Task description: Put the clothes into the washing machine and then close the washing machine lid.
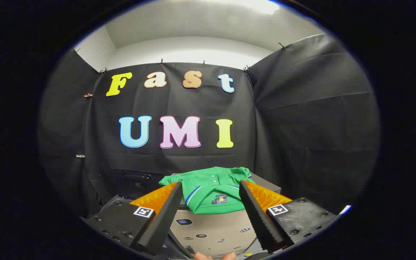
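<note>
Washing machine (211, 231) sits low and centre against the black booth wall (302, 126), a beige box with small stickers on its front face. Green shirt (211, 189) lies folded flat on top of the machine, draped a little over the machine's front edge, collar with blue-white trim and a small dark tag facing the camera. A dark piece with a handle (135, 177) sits just left of the machine, behind it; can't tell what it is. Gripper (211, 187) is up in front of the machine with its fingers spread wide apart, released, grasping nothing: left finger (164, 213) and right finger (256, 213) frame the shirt from either side, tips level with the shirt's near edge, not touching it. Fingertips of a hand (215, 256) show below the machine's front.
</note>
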Available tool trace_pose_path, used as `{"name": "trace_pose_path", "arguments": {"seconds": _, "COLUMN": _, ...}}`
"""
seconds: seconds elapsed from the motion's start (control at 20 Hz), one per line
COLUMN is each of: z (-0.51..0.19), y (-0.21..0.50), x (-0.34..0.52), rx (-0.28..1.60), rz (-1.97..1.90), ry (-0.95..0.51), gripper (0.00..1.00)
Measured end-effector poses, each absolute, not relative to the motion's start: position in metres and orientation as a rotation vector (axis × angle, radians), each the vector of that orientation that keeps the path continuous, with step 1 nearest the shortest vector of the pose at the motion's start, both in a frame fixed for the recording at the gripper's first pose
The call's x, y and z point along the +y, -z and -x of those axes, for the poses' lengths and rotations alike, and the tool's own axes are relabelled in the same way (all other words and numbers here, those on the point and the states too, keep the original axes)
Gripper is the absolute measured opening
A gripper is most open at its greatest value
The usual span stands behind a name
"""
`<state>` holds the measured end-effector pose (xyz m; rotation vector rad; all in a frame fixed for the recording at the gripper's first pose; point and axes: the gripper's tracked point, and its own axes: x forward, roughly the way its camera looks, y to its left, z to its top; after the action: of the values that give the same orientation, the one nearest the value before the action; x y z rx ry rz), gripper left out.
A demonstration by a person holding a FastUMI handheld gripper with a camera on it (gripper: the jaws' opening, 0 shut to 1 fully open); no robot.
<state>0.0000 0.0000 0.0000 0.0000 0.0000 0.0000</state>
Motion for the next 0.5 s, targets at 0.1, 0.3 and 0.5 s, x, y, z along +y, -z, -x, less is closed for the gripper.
{"name": "trace_pose_path", "arguments": {"seconds": 0.1, "z": -0.0002, "y": 0.002, "x": 0.0024, "rx": 0.005, "rz": 0.004, "ry": -0.006, "gripper": 0.98}}
{"name": "trace_pose_path", "arguments": {"seconds": 0.3, "z": 0.0012, "y": 0.0013, "x": 0.0072, "rx": 0.005, "rz": 0.011, "ry": -0.014, "gripper": 0.98}}
{"name": "trace_pose_path", "arguments": {"seconds": 0.5, "z": 0.0006, "y": -0.0012, "x": 0.0094, "rx": -0.002, "rz": 0.021, "ry": -0.017, "gripper": 0.98}}
